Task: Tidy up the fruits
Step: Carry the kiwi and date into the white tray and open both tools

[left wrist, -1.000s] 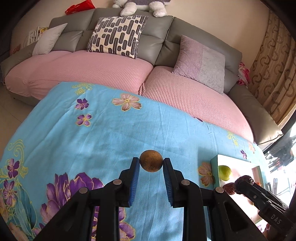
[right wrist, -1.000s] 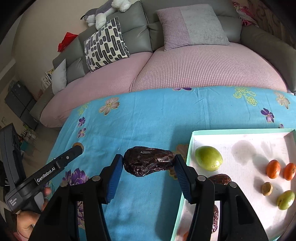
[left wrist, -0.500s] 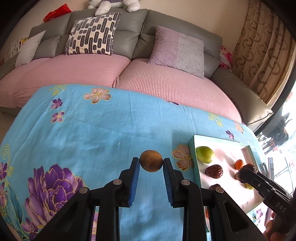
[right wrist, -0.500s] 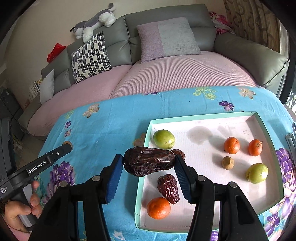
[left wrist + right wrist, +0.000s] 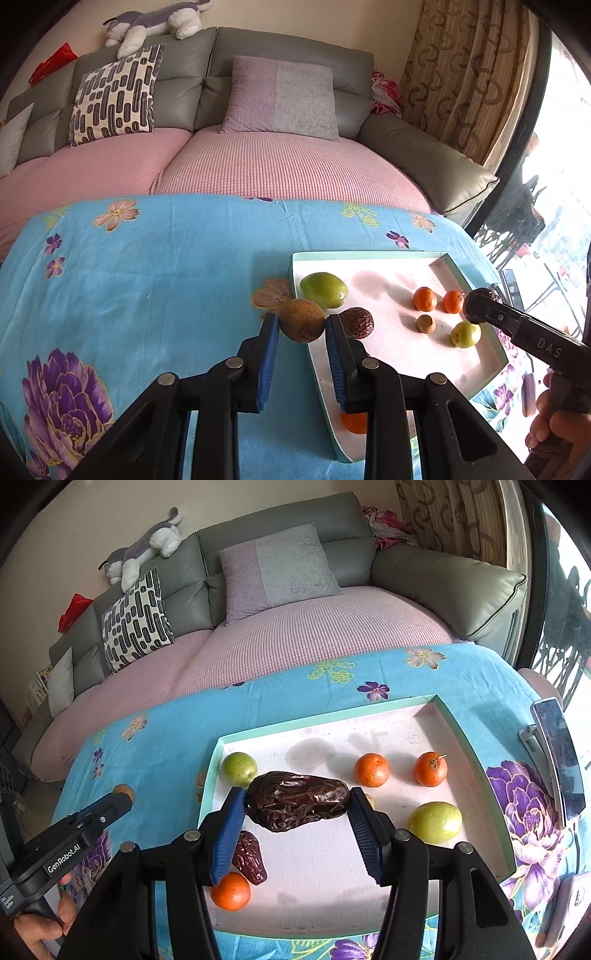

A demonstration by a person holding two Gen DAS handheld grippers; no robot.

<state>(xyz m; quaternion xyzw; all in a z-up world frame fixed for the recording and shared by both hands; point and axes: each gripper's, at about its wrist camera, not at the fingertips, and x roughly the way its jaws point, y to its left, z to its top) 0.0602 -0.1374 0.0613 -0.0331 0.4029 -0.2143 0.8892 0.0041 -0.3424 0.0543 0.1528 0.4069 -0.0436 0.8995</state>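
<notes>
In the left wrist view, the left gripper [image 5: 301, 326] is clenched on a small round brown fruit [image 5: 301, 320], its blue pads pressing both flanks; the fruit hangs above the near-left corner of a shallow white tray [image 5: 375, 254] with a mint-green rim, which lies on a blue floral cloth [image 5: 147, 280]. In the tray, a large green fruit [image 5: 324, 290] sits at 1 o'clock from the held one, a wrinkled date [image 5: 356, 323] just beside it at 3 o'clock, two tangerines [image 5: 424, 298] further right, a small brown nut-like fruit [image 5: 426, 323] below them and a smaller green fruit [image 5: 465, 333] at the right side. The right gripper's tip, carrying something dark, enters from 3 o'clock, with a hand [image 5: 550, 432] on its handle. In the right wrist view, the right gripper [image 5: 297, 806] grasps a large glossy dark date [image 5: 297, 805] lengthwise, end to end between its pads, above the tray's [image 5: 325, 718] left half. A green fruit [image 5: 239, 768] lies at 10 o'clock from it, two tangerines [image 5: 372, 770] at 2 o'clock, another green fruit [image 5: 435, 821] at 4 o'clock, a smaller date [image 5: 250, 856] and a third tangerine [image 5: 231, 890] at 7 o'clock. The left gripper [image 5: 123, 794] with its brown fruit shows at 9 o'clock, left of the tray's rim. A phone [image 5: 557, 760] stands at the right edge.
</notes>
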